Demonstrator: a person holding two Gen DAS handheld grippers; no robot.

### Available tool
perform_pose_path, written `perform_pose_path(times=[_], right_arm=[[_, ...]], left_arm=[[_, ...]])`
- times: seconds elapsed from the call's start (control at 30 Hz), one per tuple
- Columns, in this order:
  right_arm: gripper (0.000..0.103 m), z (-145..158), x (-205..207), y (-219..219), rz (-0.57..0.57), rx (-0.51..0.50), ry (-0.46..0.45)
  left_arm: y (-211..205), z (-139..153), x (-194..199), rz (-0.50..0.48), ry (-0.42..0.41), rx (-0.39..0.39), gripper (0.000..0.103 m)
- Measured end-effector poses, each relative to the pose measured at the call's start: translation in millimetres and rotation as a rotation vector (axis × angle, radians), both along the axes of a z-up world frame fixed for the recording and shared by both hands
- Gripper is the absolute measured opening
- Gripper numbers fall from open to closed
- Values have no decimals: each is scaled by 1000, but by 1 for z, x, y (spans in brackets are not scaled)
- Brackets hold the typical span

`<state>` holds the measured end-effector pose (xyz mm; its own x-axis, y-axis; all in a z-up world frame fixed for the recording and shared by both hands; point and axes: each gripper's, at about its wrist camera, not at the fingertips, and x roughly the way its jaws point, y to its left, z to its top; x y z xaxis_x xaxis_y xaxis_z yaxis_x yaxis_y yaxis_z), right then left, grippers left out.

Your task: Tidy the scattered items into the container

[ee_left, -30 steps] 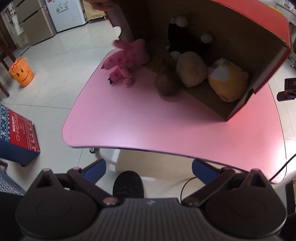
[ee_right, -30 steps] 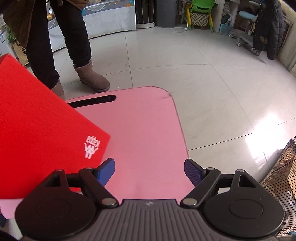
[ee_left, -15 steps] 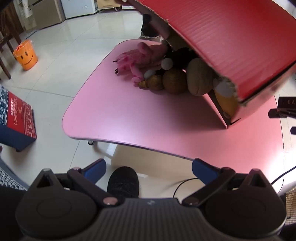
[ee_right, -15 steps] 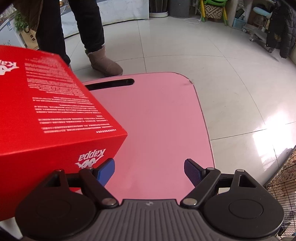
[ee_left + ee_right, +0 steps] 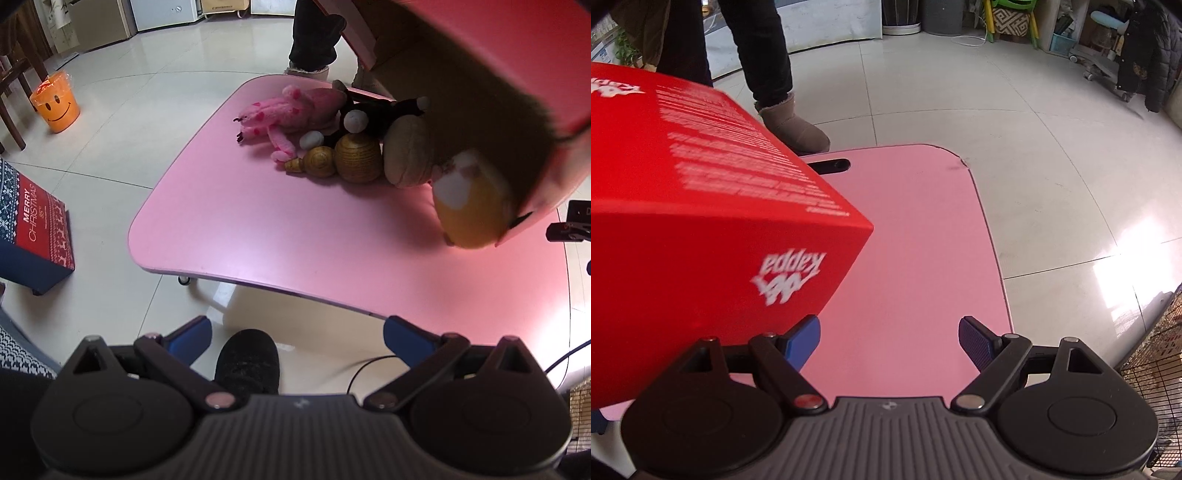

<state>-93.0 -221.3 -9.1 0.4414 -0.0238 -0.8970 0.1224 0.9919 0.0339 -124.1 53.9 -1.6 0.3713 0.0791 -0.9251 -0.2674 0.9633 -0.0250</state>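
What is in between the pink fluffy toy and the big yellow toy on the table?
In the left wrist view, a wooden gourd and a tan round plush lie between the pink plush and the yellow plush.

One red Kappa box (image 5: 517, 48). One pink plush (image 5: 295, 110), one black plush (image 5: 380, 110), one tan round plush (image 5: 408, 155), one yellow plush (image 5: 472, 210). One wooden gourd (image 5: 343, 158). Two claws, left (image 5: 297, 334) and right (image 5: 889, 334), on one pink surface (image 5: 295, 236).

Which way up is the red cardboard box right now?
Tipped over, opening downward. The red cardboard box hangs above the pink table, and a yellow plush toy is half out under its rim.
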Motion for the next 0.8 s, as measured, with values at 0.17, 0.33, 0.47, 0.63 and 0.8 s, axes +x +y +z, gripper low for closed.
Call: perform_pose_path(times=[0.17,0.33,0.47,0.63,0.8], right_arm=[[82,3,-1,-14,-39,9,-11],[82,2,-2,-28,-80,21,-7],[82,1,-3,-35,-98,34,2],[82,8,-8,-46,-128,60,-13],[82,7,-19,-64,-188,57,-6]], left_arm=[[1,-1,1,2,0,2,103],[-1,0,1,2,-5,4,103],[-2,2,2,-5,-10,4,103],[-5,8,6,-32,-34,4,103],[-10,12,10,-40,-54,9,103]])
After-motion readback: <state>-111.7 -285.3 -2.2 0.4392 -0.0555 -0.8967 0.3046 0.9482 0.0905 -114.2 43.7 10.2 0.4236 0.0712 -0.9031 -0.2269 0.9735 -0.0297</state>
